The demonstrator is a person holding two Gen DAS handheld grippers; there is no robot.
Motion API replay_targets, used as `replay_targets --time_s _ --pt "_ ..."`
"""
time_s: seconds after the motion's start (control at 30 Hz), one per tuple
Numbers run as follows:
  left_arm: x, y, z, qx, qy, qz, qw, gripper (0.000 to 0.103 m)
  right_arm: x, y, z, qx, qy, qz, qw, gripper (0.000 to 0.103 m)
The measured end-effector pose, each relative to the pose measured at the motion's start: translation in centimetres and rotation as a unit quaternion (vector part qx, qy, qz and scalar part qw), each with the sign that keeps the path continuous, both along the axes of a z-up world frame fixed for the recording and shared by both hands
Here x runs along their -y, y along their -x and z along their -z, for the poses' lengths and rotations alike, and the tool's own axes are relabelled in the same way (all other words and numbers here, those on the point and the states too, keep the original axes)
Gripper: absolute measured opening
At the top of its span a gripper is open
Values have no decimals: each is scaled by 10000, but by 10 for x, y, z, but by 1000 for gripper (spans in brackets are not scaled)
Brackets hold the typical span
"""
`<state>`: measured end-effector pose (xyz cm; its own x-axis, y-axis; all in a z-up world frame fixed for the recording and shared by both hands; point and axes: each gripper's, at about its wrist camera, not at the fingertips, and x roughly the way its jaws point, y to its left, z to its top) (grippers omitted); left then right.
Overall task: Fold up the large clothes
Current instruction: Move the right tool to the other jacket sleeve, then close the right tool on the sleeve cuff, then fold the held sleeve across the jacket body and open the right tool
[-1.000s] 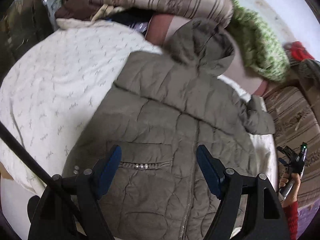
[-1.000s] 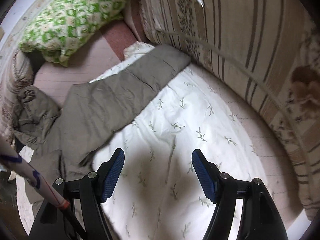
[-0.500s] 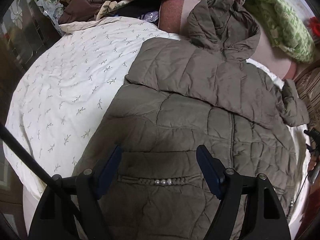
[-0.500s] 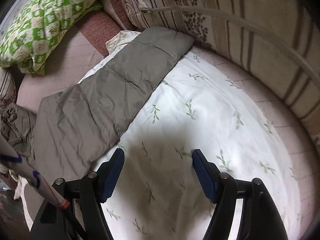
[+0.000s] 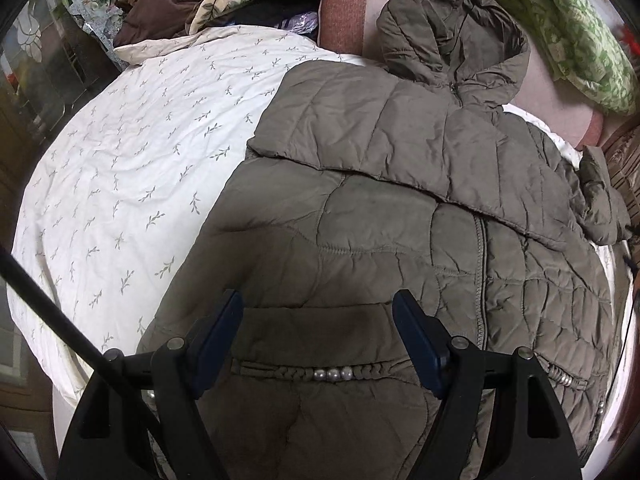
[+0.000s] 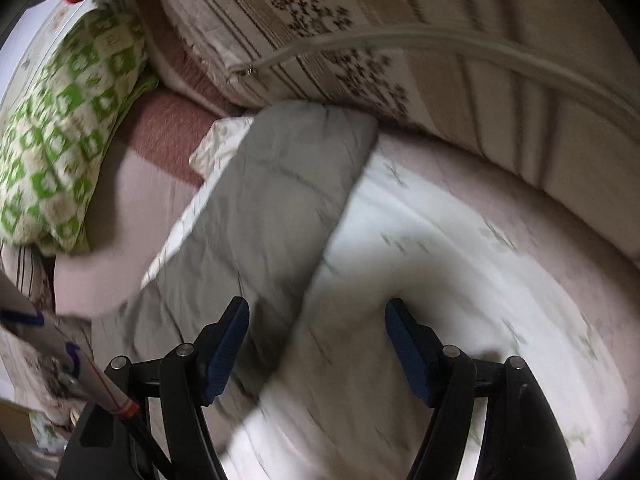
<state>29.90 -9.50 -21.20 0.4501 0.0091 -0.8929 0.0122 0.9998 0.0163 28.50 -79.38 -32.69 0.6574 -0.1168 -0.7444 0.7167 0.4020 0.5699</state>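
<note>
An olive quilted jacket [image 5: 400, 208] is laid flat on the white leaf-print sheet [image 5: 132, 168], with left gripper [image 5: 318, 336] and right gripper [image 6: 316, 344] held spread above it, nothing pinched.

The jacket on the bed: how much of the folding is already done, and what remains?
Done: one sleeve already lies folded across the chest of the olive jacket. In hand: nothing; the left claw hangs open over the pearl-trimmed pocket, and the right claw is open above the other sleeve, which lies stretched out on the sheet. Left: that sleeve, the hood and the body folds.
</note>
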Motion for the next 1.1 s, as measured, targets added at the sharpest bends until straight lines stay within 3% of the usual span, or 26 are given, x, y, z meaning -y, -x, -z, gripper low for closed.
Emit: replay_targets --time_s 0.1,0.17,0.23,0.4,0.53,0.67,0.83,0.97,1.1 --pt "-3 -1 3 -55 -11 -71 10000 76 7 -21 -2 -187 180 158 9995 72" --pt "-6 -1 5 -87 46 -109 9999 76 9 -31 -4 -408 261 79 9988 15" --pt "-9 0 6 -96 63 -115 9999 76 8 -31 -14 -374 275 96 9989 11" --pt "-23 3 8 -126 214 -166 9996 76 -26 -23 -78 -386 1175 -209 9921 8" --pt "-36 16 2 -37 263 -208 9994 76 -73 -14 -144 -306 1996 -544 9779 8" --pt "-57 31 -8 84 340 -288 9990 76 -131 -11 -204 5 2486 -996 9635 8" --pt "-84 50 -19 230 475 -427 9977 76 -244 -18 -269 402 3177 -1928 9275 8" --pt "-109 66 -24 346 534 -595 9962 76 -340 -15 -289 802 3221 -2800 9008 8" --pt "-131 74 -20 316 672 -755 9944 76 -426 -25 -269 847 3119 -3598 8753 8"
